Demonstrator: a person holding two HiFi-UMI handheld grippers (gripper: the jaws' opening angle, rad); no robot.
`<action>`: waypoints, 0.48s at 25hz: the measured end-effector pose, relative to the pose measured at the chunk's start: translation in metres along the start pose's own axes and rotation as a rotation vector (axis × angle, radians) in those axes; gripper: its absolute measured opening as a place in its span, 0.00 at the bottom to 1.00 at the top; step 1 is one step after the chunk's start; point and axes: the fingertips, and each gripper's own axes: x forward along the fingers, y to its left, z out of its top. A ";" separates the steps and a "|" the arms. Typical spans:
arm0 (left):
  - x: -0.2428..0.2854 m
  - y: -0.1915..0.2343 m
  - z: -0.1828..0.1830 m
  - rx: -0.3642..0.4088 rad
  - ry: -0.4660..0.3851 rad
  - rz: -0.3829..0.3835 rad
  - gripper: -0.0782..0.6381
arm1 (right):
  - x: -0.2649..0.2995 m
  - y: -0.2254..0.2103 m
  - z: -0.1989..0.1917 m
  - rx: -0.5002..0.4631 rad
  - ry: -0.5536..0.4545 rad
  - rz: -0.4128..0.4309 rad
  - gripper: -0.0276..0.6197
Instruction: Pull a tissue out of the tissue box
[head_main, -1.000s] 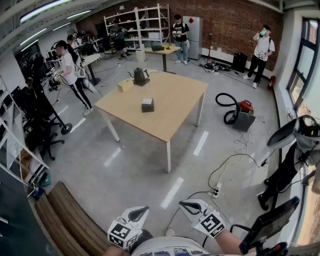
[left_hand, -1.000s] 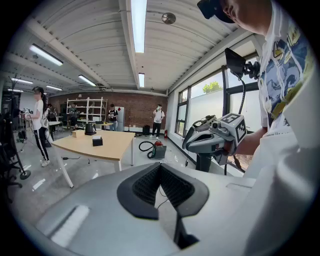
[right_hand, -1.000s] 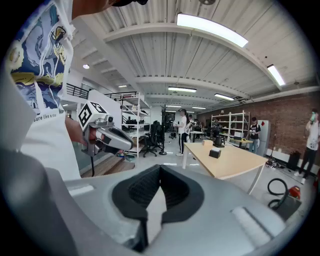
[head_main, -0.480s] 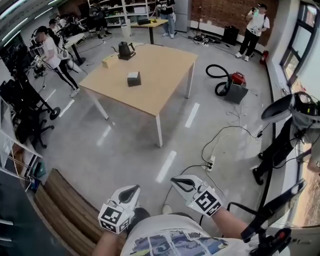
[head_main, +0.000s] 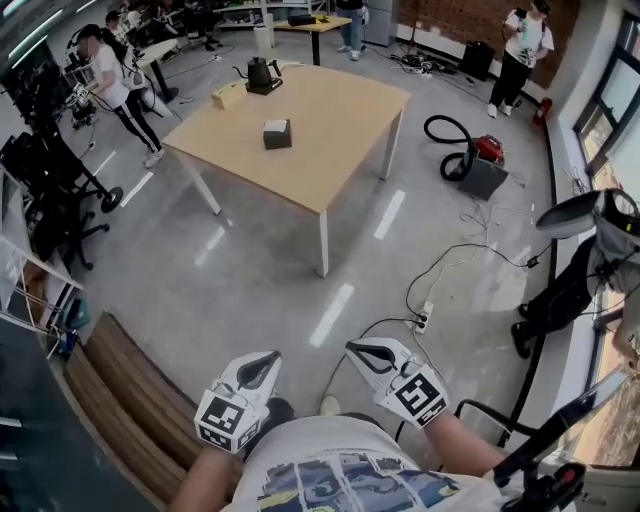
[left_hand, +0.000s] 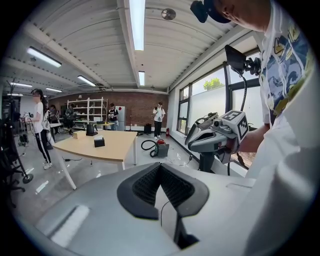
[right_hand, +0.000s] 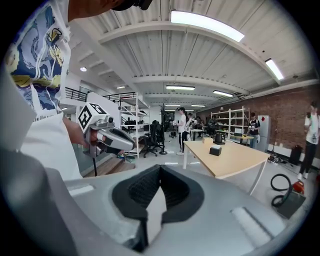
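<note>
Your left gripper (head_main: 262, 365) was clenched, its black ribbed pads (left_hand: 150, 182) pressed flat against each other and gripping nothing. Your right gripper (head_main: 362, 352) was clenched the same way, pad against pad. You held both low in front of your printed white T-shirt (head_main: 330, 470), side by side but apart, each tilted slightly downward, their marker cubes facing up toward the head view. Both were well apart from the table.

Just past the grippers lay bare grey concrete floor (head_main: 250, 290) with short white painted stripes. A white power strip (head_main: 424, 320) with trailing black cables sat on it to your right, and a brown slatted wooden bench (head_main: 110, 400) ran along your left.

Farther out stood the light wooden table with white legs (head_main: 330, 120). The dark grey tissue box (head_main: 277, 133), a white tissue showing at its top, sat near the middle of the tabletop, untouched. Beyond it, at the far edge, were a black kettle on a dark base (head_main: 262, 73) and a tan cardboard box (head_main: 229, 95).

To the right of the table a red and grey vacuum cleaner (head_main: 482, 165) with a coiled black hose rested on the floor. A person in a white top (head_main: 110, 85) stood left of the table beside black wheeled stands, and another person in a white shirt (head_main: 525, 40) stood near the brick wall.
</note>
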 end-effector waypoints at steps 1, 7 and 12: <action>-0.001 0.001 0.001 0.000 0.005 0.000 0.11 | 0.002 -0.001 0.002 0.006 -0.001 0.002 0.05; 0.000 0.022 0.002 -0.002 0.016 0.008 0.11 | 0.024 -0.009 0.002 0.043 0.010 0.022 0.05; 0.010 0.057 -0.002 -0.022 0.014 -0.013 0.11 | 0.059 -0.023 0.009 0.047 0.024 0.018 0.05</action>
